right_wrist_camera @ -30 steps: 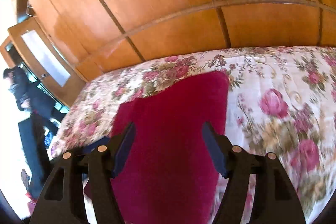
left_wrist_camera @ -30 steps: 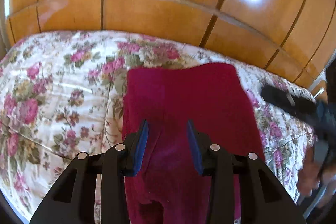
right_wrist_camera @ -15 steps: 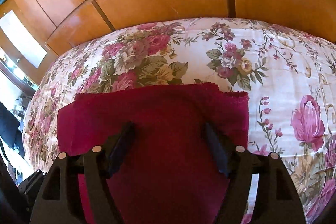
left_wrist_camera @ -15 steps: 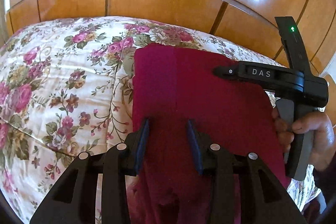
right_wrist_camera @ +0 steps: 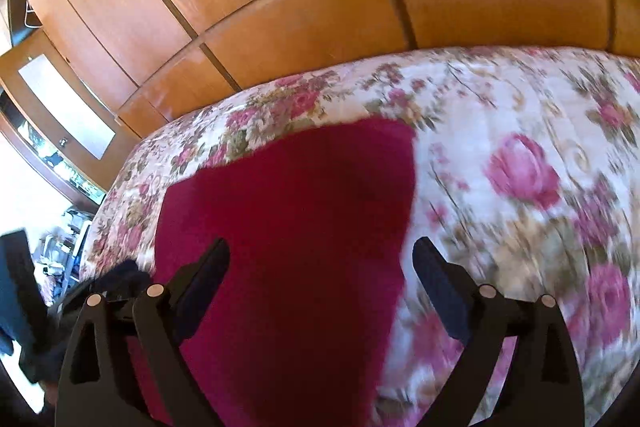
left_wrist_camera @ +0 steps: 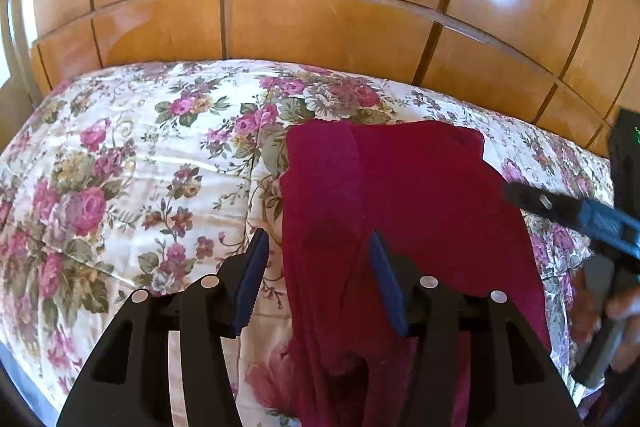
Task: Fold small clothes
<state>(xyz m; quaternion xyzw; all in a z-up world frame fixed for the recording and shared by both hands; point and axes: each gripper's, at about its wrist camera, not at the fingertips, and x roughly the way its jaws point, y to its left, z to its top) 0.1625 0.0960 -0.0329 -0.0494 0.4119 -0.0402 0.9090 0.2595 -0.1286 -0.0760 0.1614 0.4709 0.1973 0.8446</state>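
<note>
A dark red garment [left_wrist_camera: 404, 199] lies flat on the floral bedspread [left_wrist_camera: 132, 163], its far edge straight and its near part bunched toward me. My left gripper [left_wrist_camera: 316, 275] is open and empty above the garment's left edge, its fingers straddling that edge. In the right wrist view the same garment [right_wrist_camera: 292, 227] fills the middle, and my right gripper [right_wrist_camera: 320, 279] is open and empty above its right part. The right gripper's body [left_wrist_camera: 576, 215] shows blurred at the right of the left wrist view.
A glossy wooden headboard or wardrobe panel [left_wrist_camera: 320, 27] stands right behind the bed. The bedspread [right_wrist_camera: 540, 187] extends to the right of the garment. A doorway and dark furniture [right_wrist_camera: 44, 163] show at far left in the right wrist view.
The right gripper has pulled back from over the garment's far edge toward the near right and opened wider. The left gripper shifted left, to the garment's left edge, and opened wider.
</note>
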